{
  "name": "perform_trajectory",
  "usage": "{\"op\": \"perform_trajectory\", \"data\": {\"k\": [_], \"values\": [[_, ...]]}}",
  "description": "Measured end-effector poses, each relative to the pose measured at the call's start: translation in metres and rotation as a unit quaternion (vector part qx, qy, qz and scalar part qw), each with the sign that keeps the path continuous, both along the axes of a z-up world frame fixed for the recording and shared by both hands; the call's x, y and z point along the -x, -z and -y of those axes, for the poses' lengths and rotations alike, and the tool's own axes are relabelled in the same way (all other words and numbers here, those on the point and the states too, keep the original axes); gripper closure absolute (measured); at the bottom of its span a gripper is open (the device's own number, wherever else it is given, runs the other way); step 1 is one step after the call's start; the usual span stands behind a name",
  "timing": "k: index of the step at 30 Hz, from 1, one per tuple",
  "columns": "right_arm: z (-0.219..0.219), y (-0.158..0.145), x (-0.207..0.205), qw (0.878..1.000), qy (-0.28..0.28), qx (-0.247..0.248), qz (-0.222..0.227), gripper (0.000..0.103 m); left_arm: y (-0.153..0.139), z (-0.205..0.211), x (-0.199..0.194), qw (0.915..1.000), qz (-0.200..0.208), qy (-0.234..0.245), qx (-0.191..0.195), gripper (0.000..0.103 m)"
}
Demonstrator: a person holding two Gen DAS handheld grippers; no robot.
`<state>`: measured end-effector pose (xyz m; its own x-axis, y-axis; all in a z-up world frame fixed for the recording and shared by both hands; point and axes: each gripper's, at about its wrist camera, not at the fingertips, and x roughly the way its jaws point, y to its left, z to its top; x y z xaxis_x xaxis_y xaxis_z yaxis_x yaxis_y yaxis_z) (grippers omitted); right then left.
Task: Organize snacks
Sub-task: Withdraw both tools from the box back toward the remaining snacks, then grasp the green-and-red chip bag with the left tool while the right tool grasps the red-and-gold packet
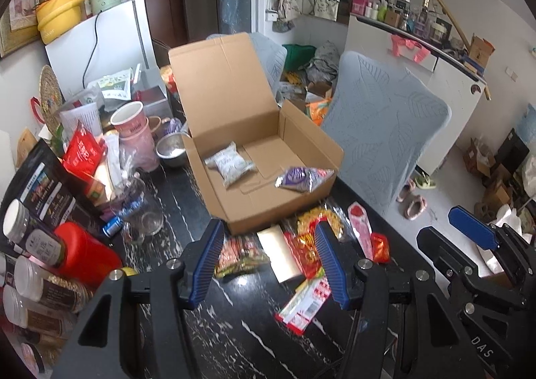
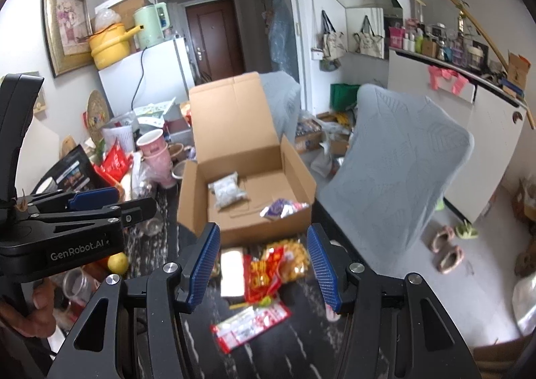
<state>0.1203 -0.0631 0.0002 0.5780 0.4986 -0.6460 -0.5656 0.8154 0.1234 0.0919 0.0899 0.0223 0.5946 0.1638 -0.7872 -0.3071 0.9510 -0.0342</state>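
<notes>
- Black marble-patterned tabletop with white veins (image 1: 217, 318): carries the box, loose snacks in front of it and kitchen clutter along its left side.
- Grey leaf-patterned fabric chair cover (image 1: 385, 131): stands just beside the table's right edge, right of the box.
- Open brown cardboard box (image 1: 268, 208): lid flap upright at the back; sits mid-table.
- Left gripper (image 1: 269, 265), black frame with blue ribbed pads: fingers moderately apart, nothing between them; hovers over the loose snacks, short of the box.
- Right gripper (image 2: 264, 267), same build: fingers moderately apart, holding nothing; above the snack pile in front of the box.
- White-and-grey crinkled snack packet (image 1: 229, 164): lies on the box floor, toward its left side.
- Purple-and-silver foil snack packet (image 1: 303, 179): lies in the box, against the near right corner.
- White rectangular wrapped bar (image 1: 279, 251): on the table, just in front of the box.
- Red-and-yellow snack bag (image 2: 264, 273): on the table, touching the white bar's right side.
- Red-and-white flat snack packet (image 2: 249, 323): nearest the cameras, apart from the box.
</notes>
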Motion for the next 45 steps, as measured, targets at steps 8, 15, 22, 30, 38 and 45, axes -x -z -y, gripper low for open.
{"op": "perform_trajectory", "data": {"k": [8, 15, 22, 30, 38, 45], "values": [[0.011, 0.026, 0.015, 0.999, 0.009, 0.011, -0.030, 0.045, 0.022, 0.005, 0.012, 0.9996, -0.016, 0.011, 0.022, 0.047], [0.018, 0.055, 0.018, 0.997, 0.018, 0.026, -0.067, 0.045, 0.052, 0.006, 0.016, 0.9981, -0.045, 0.012, 0.040, 0.047], [0.022, 0.081, 0.014, 0.994, 0.023, 0.041, -0.101, 0.045, 0.086, 0.001, 0.010, 0.9950, -0.079, -0.005, 0.060, 0.047], [0.023, 0.112, 0.000, 0.988, 0.027, 0.054, -0.140, 0.045, 0.118, -0.017, 0.000, 0.9908, -0.094, -0.038, 0.089, 0.047], [0.017, 0.140, -0.023, 0.982, 0.022, 0.068, -0.173, 0.045, 0.140, -0.038, -0.020, 0.9872, -0.103, -0.064, 0.104, 0.047], [0.001, 0.159, -0.048, 0.978, 0.003, 0.072, -0.194, 0.045, 0.160, -0.054, -0.042, 0.9826, -0.119, -0.080, 0.118, 0.047]]}}
